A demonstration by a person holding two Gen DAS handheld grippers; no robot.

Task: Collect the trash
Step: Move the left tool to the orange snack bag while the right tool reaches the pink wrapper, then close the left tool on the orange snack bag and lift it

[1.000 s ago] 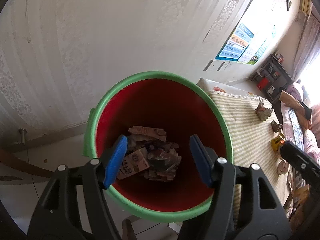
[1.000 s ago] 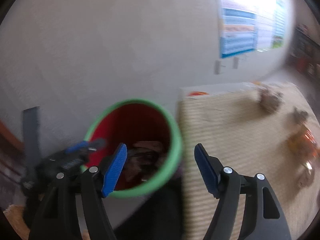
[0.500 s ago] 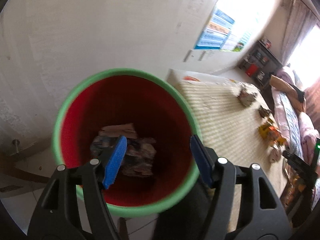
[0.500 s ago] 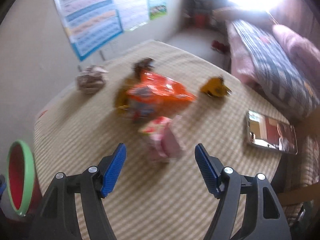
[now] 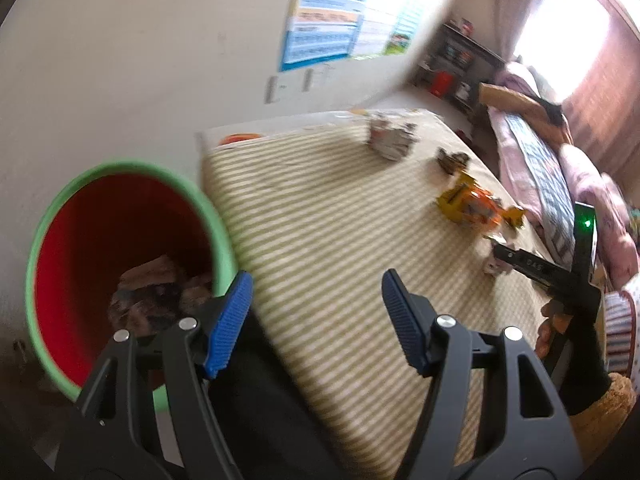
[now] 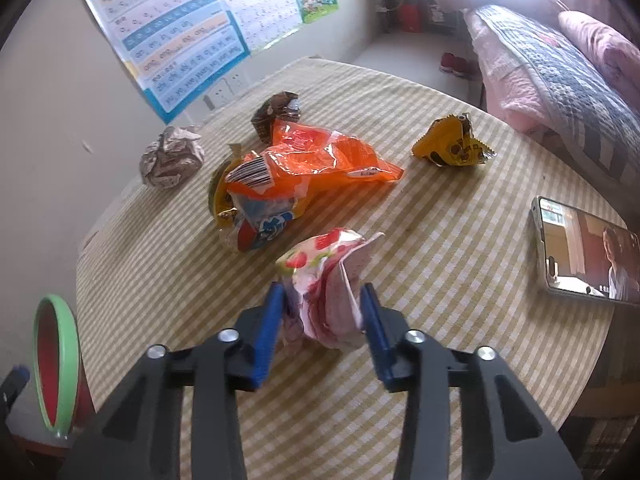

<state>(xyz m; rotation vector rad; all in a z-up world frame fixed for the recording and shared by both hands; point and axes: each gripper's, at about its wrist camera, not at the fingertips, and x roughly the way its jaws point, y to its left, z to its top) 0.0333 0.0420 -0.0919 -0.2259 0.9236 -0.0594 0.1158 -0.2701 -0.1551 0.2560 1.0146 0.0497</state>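
Currently the right gripper [image 6: 322,314] is seen with its jaws closing, and a crumpled pink-and-white strawberry wrapper [image 6: 326,280] is pinched between the blue pads [image 6: 270,320], which press on both of its sides. That wrapper is lifted little or not at all off the striped tablecloth [image 6: 440,248]; which cannot be told. Just beyond it an orange snack bag [image 6: 304,164] is spread over a yellow wrapper [image 6: 219,196], with a brown wrapper [image 6: 278,112] behind and a crumpled grey-brown ball [image 6: 172,158] to the left. A yellow foil packet [image 6: 452,144] is seen apart to the right, and a lit phone [image 6: 586,252] is laid near the table edge.

The left gripper [image 5: 316,320] is held with its jaws spread and nothing between them, above the near edge of the tablecloth. Beside the table, at the left, a red bin with a green rim [image 5: 44,236] is seen, with crumpled trash [image 5: 156,292] piled at its bottom.
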